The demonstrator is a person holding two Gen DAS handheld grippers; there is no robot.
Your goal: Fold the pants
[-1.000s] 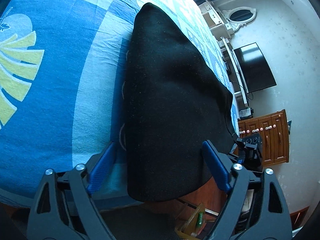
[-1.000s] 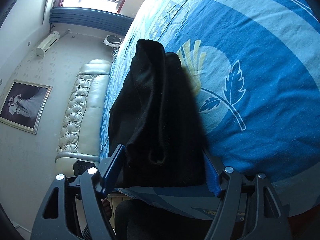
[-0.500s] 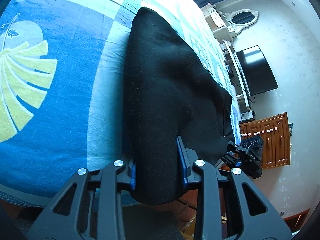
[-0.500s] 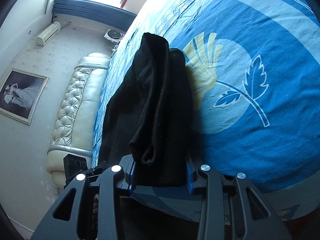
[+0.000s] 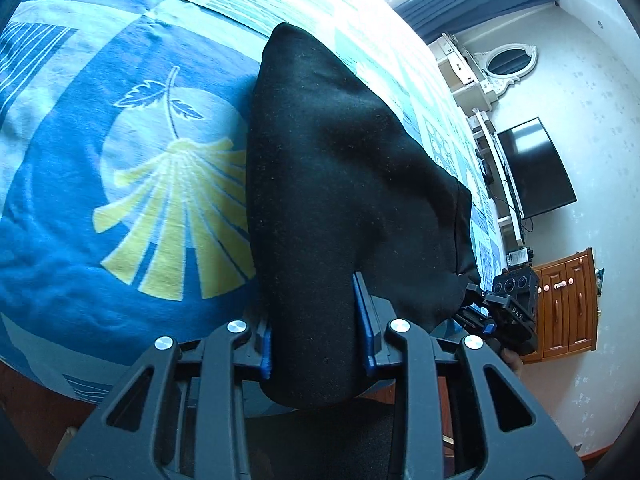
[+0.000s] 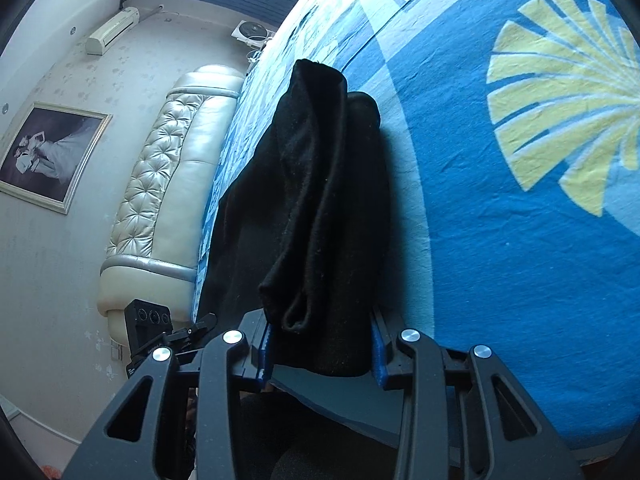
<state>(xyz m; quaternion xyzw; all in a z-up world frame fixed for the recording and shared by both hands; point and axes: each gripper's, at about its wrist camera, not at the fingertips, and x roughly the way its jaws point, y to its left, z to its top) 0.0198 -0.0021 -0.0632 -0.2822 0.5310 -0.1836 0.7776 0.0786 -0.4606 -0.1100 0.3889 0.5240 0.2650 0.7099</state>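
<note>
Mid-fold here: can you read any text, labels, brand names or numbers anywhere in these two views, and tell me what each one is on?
"DAS": white letters on the black body of the right gripper, seen from the left wrist view.
A small white label on a device beside the TV: too small to read.
Black pants, bedsheet, framed picture: no text visible.

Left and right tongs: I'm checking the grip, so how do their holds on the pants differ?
Left tongs clamp a smooth, single-looking fold of the pants; right tongs clamp a bunched end with rolled layers showing. Left's end overhangs the bed edge; right's stops between the pads. Both are shut on black fabric.
</note>
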